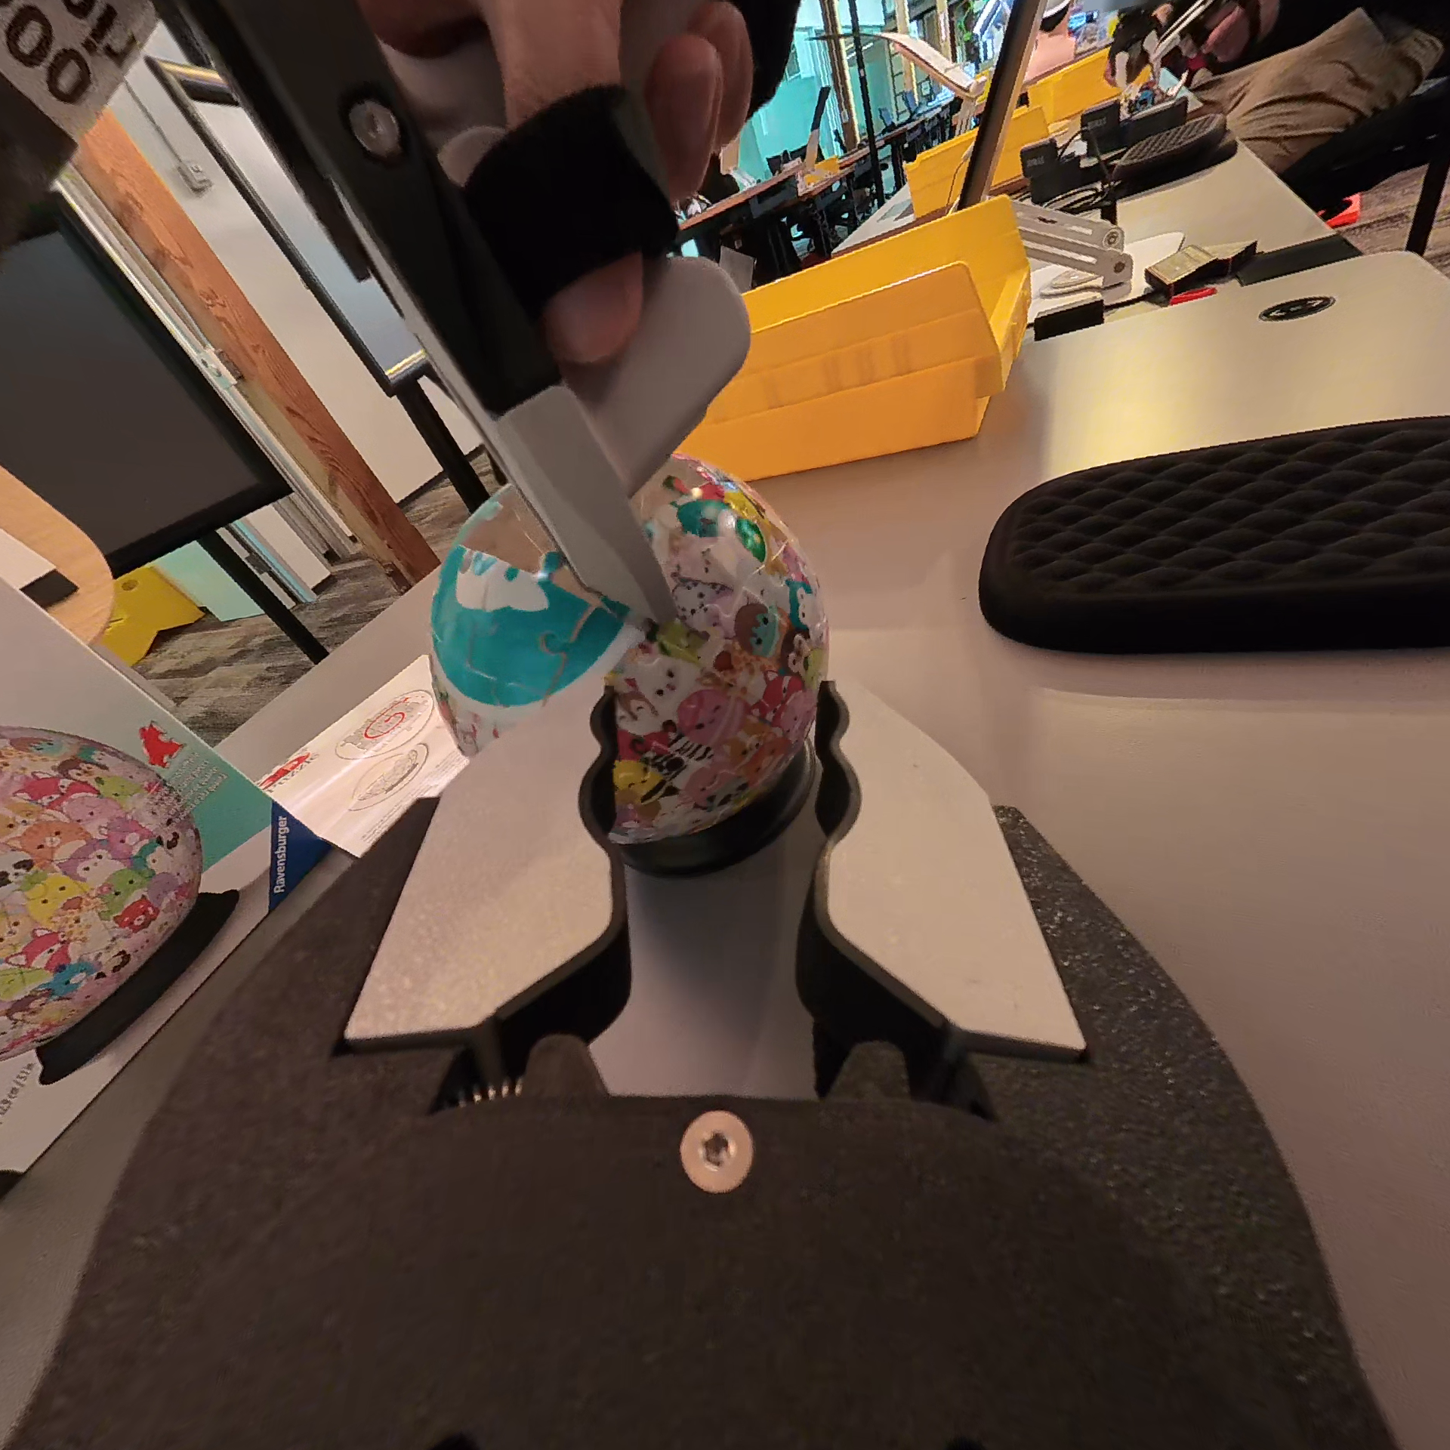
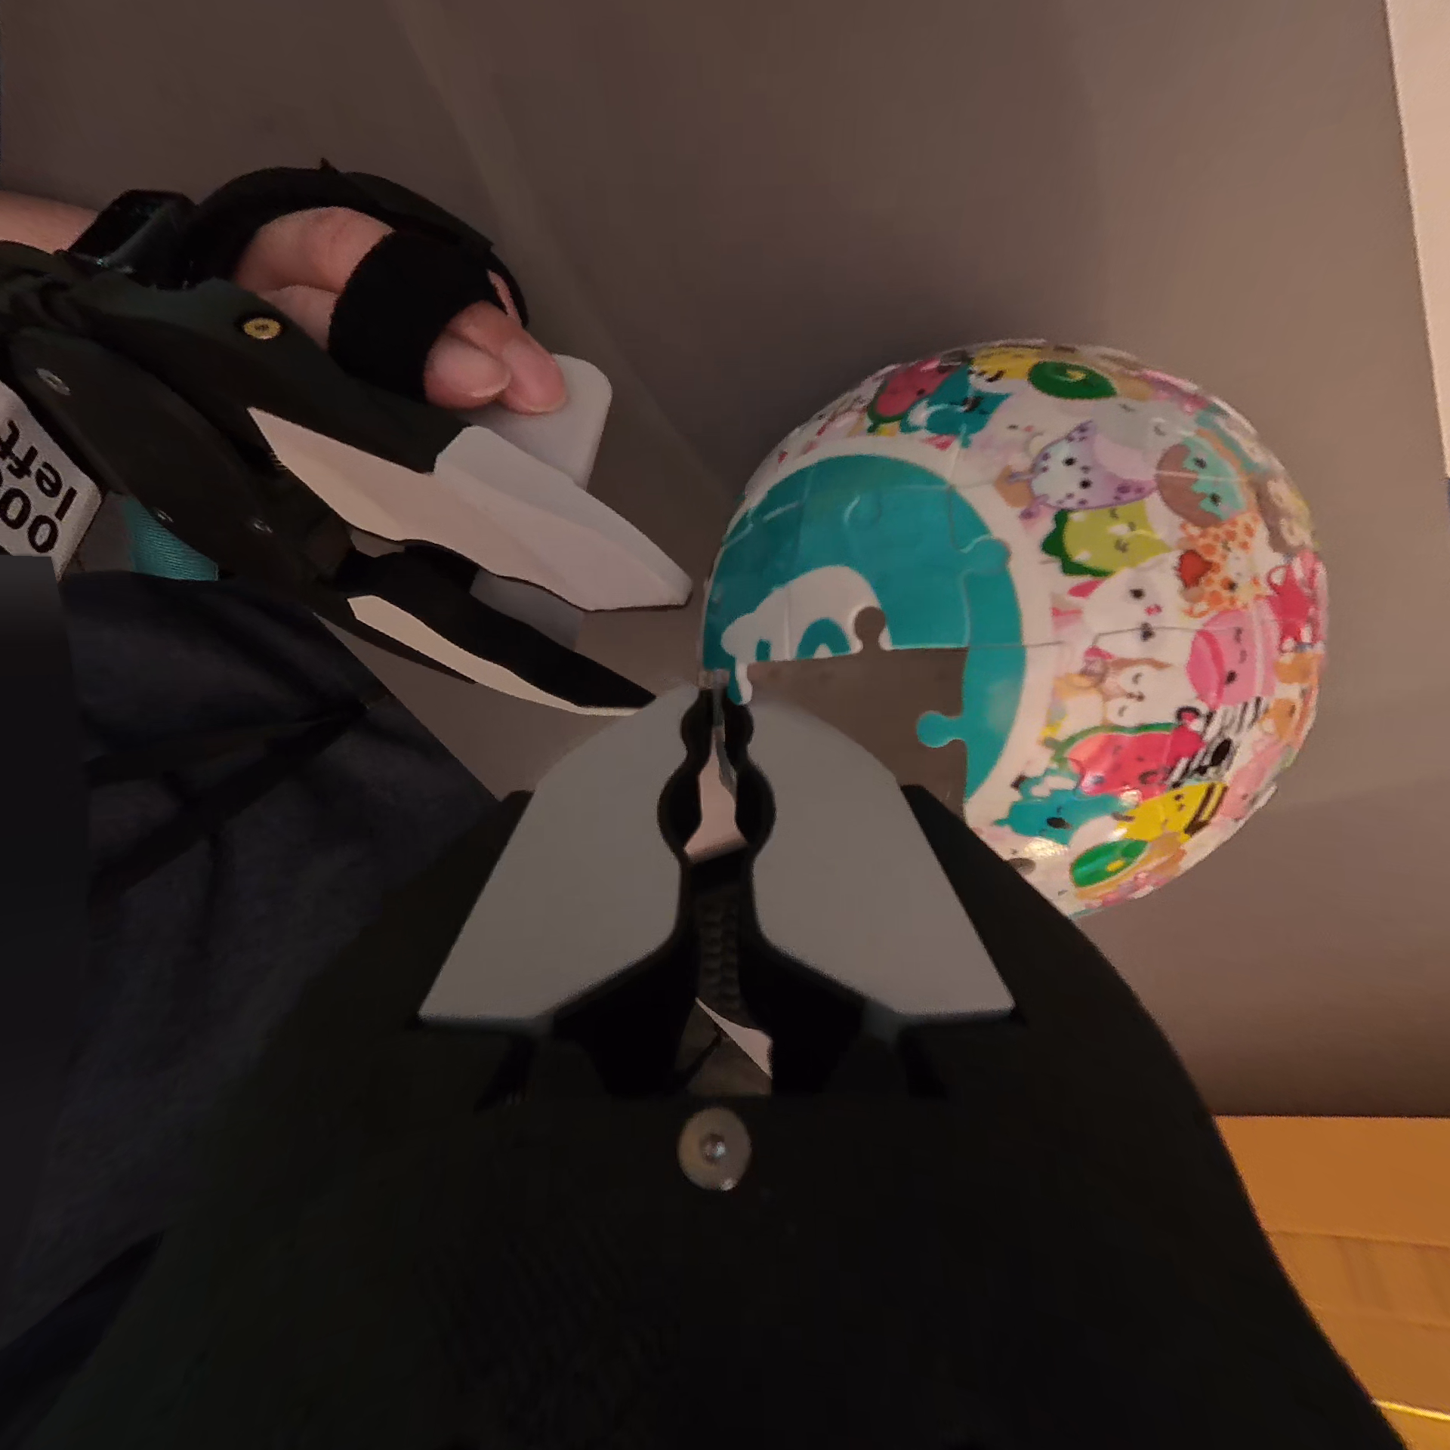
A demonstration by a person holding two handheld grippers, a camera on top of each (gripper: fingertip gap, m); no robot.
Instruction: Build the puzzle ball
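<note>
— Ball: round plastic puzzle ball (image 1: 710, 675) w/ cartoon print and teal patch, on black ring stand (image 1: 710, 851), grey table (image 1: 1177, 824).
— Grippers?
— Left gripper (image 1: 712, 765) spread around ball's lower part. Right gripper (image 2: 718, 718) pinching thin puzzle piece (image 2: 720, 734) edge-on, at ball's open gap.
— Around?
— Puzzle box (image 1: 118, 863) left; yellow bins (image 1: 871, 377) behind.

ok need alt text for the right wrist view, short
The right hand-held gripper is shut on a thin puzzle piece, held edge-on beside a gap in a colourful, nearly finished puzzle ball. The left hand-held gripper, open, points at the ball from the left.
</note>
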